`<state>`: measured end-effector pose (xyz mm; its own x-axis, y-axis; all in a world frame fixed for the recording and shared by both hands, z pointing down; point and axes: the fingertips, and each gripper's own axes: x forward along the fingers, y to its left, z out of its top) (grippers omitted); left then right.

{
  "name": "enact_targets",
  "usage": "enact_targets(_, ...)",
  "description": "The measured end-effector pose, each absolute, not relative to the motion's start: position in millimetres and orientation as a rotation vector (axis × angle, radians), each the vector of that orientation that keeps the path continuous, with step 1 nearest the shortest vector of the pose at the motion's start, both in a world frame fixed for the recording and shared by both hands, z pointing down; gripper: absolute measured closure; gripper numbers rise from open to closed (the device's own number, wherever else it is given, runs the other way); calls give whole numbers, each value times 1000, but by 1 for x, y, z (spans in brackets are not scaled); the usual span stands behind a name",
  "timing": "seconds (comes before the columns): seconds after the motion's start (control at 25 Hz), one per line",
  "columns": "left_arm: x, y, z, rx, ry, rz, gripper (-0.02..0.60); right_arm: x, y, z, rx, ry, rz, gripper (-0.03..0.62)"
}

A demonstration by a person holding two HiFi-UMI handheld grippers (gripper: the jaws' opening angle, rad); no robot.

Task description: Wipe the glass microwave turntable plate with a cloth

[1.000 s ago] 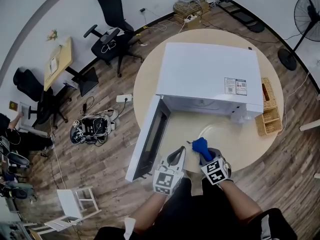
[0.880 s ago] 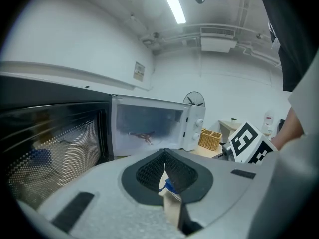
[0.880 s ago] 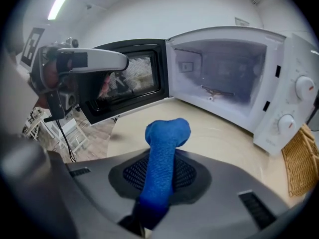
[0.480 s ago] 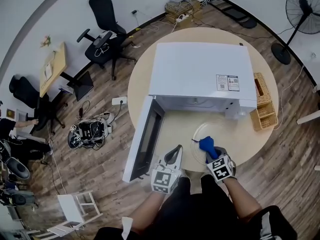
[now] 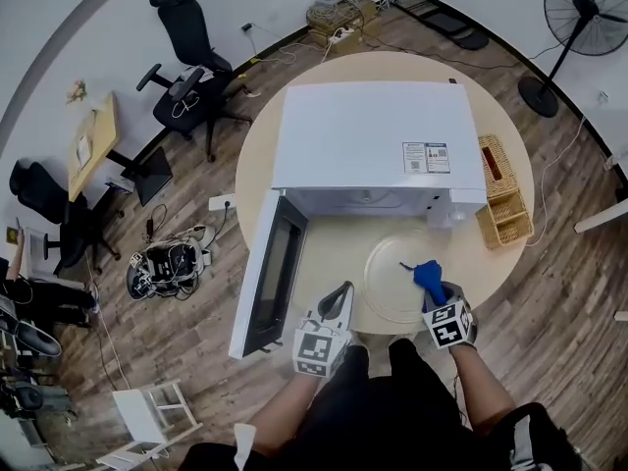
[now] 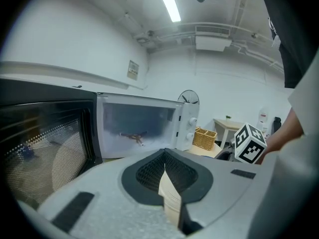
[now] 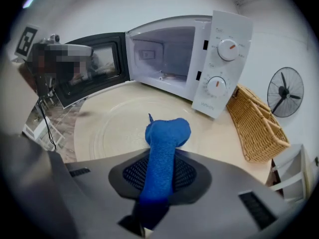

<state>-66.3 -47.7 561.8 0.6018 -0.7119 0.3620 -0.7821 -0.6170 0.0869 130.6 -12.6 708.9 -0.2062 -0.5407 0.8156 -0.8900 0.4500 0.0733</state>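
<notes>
The clear glass turntable plate (image 5: 397, 278) (image 7: 119, 126) lies flat on the round table, in front of the open microwave (image 5: 378, 145) (image 7: 169, 59). A blue cloth (image 5: 429, 279) (image 7: 162, 156) is bunched between the jaws of my right gripper (image 5: 437, 297) (image 7: 162, 183), which is shut on it. The cloth's end hangs over the plate's near right part. My left gripper (image 5: 334, 312) (image 6: 167, 190) is at the table's near edge, left of the plate, its jaws shut with nothing between them.
The microwave door (image 5: 267, 268) (image 6: 45, 143) stands open to the left. A wicker basket (image 5: 502, 204) (image 7: 259, 128) sits on the table right of the microwave. A fan (image 5: 579, 13), office chairs (image 5: 186, 42) and cables (image 5: 167, 263) are on the floor around the round table (image 5: 324, 253).
My right gripper with the blue cloth has slid to the right across the plate. The left gripper has kept its place at the table edge.
</notes>
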Motion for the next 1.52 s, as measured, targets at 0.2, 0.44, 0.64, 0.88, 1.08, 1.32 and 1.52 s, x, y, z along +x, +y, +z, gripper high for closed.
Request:
enact_targets(0.2, -52, -49, 560, 2607, -1201, 412, 577, 140, -12, 706, 1241, -1866, 527, 517)
enact_targets(0.44, -47, -53, 550, 2631, -1195, 399, 577, 126, -28, 659, 1345, -2028, 510, 517)
enact_targets(0.64, -47, -66, 531, 2670, -1222, 378, 577, 116, -53, 584, 1442, -2200, 328, 517)
enact_targets(0.88, -52, -74, 499, 2678, -1277, 307, 577, 111, -68, 483, 1605, -2379, 85, 519)
enact_targets(1.08, -46, -78, 470, 2734, -1295, 248, 577, 113, -73, 420, 1677, -2476, -64, 519)
enact_targets(1.32, -41, -86, 454, 2767, -1317, 222, 577, 122, -72, 378, 1789, -2521, -147, 520)
enact_targets(1.52, -39, -88, 444, 2778, -1317, 203, 577, 128, -75, 371, 1825, -2507, -140, 526)
